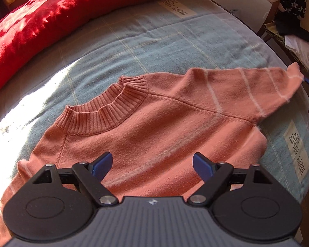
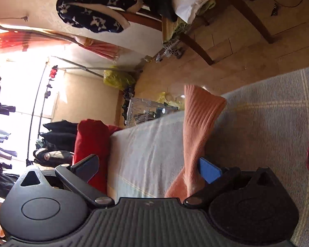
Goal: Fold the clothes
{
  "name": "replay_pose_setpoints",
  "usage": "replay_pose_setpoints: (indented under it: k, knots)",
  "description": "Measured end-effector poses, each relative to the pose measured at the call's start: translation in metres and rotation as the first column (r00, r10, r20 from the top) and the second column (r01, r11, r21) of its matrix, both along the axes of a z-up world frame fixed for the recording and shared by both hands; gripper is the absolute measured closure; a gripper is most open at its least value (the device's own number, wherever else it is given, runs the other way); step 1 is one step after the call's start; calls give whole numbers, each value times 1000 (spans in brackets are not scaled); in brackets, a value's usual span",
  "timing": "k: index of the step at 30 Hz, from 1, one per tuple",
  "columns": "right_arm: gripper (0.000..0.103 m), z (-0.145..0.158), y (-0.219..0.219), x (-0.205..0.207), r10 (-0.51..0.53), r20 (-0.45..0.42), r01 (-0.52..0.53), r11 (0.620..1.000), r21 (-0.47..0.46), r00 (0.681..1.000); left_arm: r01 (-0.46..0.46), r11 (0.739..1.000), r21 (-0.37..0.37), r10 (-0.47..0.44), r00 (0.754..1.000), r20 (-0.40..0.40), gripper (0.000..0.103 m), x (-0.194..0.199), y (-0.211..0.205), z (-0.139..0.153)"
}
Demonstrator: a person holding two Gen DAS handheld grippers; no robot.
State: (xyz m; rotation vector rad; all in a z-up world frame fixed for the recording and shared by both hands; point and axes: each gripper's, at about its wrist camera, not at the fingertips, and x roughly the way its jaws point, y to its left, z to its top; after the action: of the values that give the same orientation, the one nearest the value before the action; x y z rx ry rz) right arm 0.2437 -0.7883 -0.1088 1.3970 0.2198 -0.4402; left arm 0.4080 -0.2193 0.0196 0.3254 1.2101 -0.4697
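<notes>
Bedroom setting, sunlit: bed covered with a pale blue-grey checked blanket [image 1: 154, 39] bearing sewn labels reading "HAPPY EVERY DAY"; red duvet [image 1: 51, 14] bunched along the far side of the bed.

Item 1. Salmon-pink knit sweater [image 1: 154, 127], ribbed mock collar [image 1: 105, 111], thin white stripes. Lies on the blanket, front up, collar toward the red duvet. One striped sleeve [image 1: 247, 86] extends to the right edge of the bed, its cuff lifted off the blanket.

Item 2. Left gripper [image 1: 152, 165], black frame, blue pads. Jaws stand wide apart, nothing between them; positioned above the sweater's body, pointing steeply down at it. Whether the pads touch the knit cannot be told.

Item 3. Right gripper [image 2: 148, 169]. Camera view rolled sideways. Jaws stand apart. Ribbed cuff [image 2: 199, 111] of the pink sleeve runs up from beside the blue pad [image 2: 209, 169] on one finger; the opposite finger is clear of the fabric. Cloth lies against that single pad, not pinched from both sides. In the left wrist view a blue tip shows at the raised cuff.

Item 4. Wooden chair [image 2: 197, 47] beside the bed, piled with a dark star-print garment [image 2: 92, 4] and white cloth.

Item 5. Clothes rack with hanging dark garments against a bright window, right wrist view.
</notes>
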Motion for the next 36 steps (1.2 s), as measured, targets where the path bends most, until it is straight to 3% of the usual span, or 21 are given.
replay_pose_setpoints:
  k: [3,7,9,14,16,18,19,22,25,30,32,33,35,36]
  knots:
    - [0,25,-11,-15,-31,-15,30,997,-72,999,-5,1000,-5,5,1000,5,18,0,1,2]
    - [0,35,-15,-4,36,-180,-64,986,-154,983,-12,1000,-4,12,1000,5,18,-2,3,0]
    - [0,29,-7,10,101,-266,-150,974,-171,959,-11,1000,1,11,1000,5,18,-4,4,-1]
    - [0,-2,17,61,278,-376,-359,919,-164,884,-10,1000,18,10,1000,10,18,-8,9,1]
    - [0,-17,15,76,269,-478,-385,908,-162,836,-23,999,27,22,1000,19,18,-9,14,3]
    - [0,-24,4,78,173,-589,-343,920,-190,790,-35,999,33,34,999,27,18,-9,19,6]
    - [0,-23,-3,73,119,-610,-300,932,-204,783,-40,999,32,39,999,29,18,-9,22,7]
    - [0,-7,-12,61,72,-568,-234,947,-219,820,-51,998,30,50,998,36,18,-10,29,8]
    - [0,9,-4,59,138,-504,-288,928,-234,853,-58,998,29,57,998,28,18,-9,31,3]
    - [0,-24,-10,70,218,-506,-304,948,-92,834,-34,999,27,34,999,22,18,-11,24,-2]
    - [0,-35,-19,77,195,-504,-299,945,-133,841,-21,999,36,20,1000,22,18,-13,21,-3]
    - [0,-33,-23,82,171,-543,-308,936,-172,822,-16,999,41,15,1000,24,18,-13,20,-2]
    - [0,-24,-36,94,97,-655,-325,916,-235,749,-15,999,47,13,999,33,18,-14,21,-1]
    - [0,-19,-43,93,68,-669,-305,921,-243,741,-16,999,48,14,999,35,18,-14,22,0]
